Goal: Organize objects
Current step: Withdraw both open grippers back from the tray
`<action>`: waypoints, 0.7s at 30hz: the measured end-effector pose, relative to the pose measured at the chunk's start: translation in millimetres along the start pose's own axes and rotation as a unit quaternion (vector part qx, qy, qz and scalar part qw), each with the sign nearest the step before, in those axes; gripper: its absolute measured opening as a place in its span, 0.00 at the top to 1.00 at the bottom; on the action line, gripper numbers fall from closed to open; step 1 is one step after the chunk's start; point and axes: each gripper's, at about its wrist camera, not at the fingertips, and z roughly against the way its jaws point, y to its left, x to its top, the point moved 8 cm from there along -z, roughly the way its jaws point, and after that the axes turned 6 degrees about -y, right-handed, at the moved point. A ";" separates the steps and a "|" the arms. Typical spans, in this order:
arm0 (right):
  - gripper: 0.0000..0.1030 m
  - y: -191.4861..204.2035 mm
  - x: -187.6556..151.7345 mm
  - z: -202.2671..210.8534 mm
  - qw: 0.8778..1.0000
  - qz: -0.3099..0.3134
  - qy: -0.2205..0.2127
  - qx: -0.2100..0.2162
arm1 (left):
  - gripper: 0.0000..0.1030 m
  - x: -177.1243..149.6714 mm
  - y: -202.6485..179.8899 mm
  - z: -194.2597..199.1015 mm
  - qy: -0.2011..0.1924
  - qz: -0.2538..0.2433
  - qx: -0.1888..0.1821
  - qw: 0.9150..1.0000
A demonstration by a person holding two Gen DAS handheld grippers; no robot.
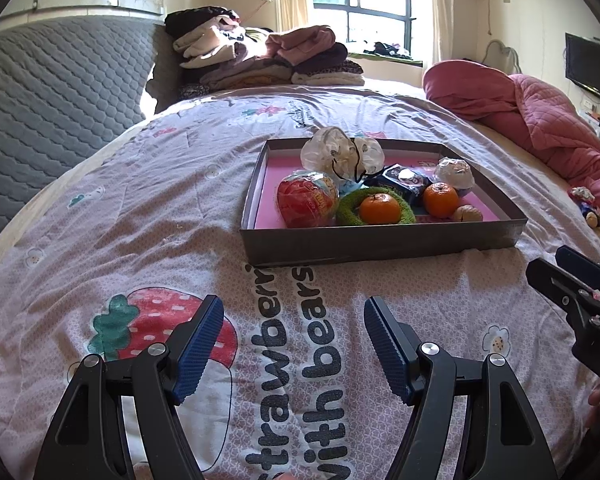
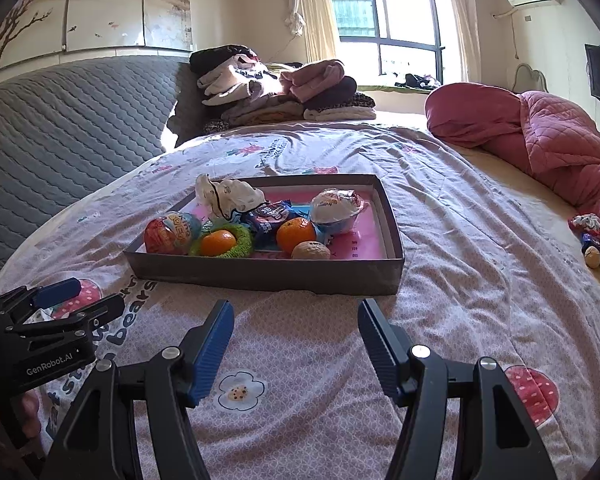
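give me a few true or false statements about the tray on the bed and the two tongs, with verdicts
1. One orange sits inside the green ring. True.
2. The right tongs grip the walnut. False: they are open and empty, short of the tray.
3. The left tongs are open over the quilt. True.
4. The tray is empty. False: it holds oranges, a walnut, wrapped snacks and a red ball-shaped pack.
5. A few small items lie outside the tray by the pink blanket. True.
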 end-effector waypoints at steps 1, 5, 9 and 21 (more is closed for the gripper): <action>0.38 -0.8 -0.9 -0.6 1.000 0.001 0.001 -0.002 | 0.28 -0.2 -0.6 0.2 -0.001 -0.001 -0.002 1.000; 0.38 -1.8 -4.0 -2.2 1.000 0.001 0.003 -0.006 | 0.28 -2.1 -3.5 -0.1 -0.001 -0.008 -0.003 1.000; 0.38 -0.8 -6.2 -3.9 1.000 0.005 0.005 -0.007 | 0.28 -6.3 -7.1 -3.1 0.007 -0.008 -0.013 1.000; 0.38 -2.1 -11.8 -9.2 1.000 0.002 0.012 -0.007 | 0.28 -12.4 -7.4 -10.7 0.020 -0.003 -0.017 1.000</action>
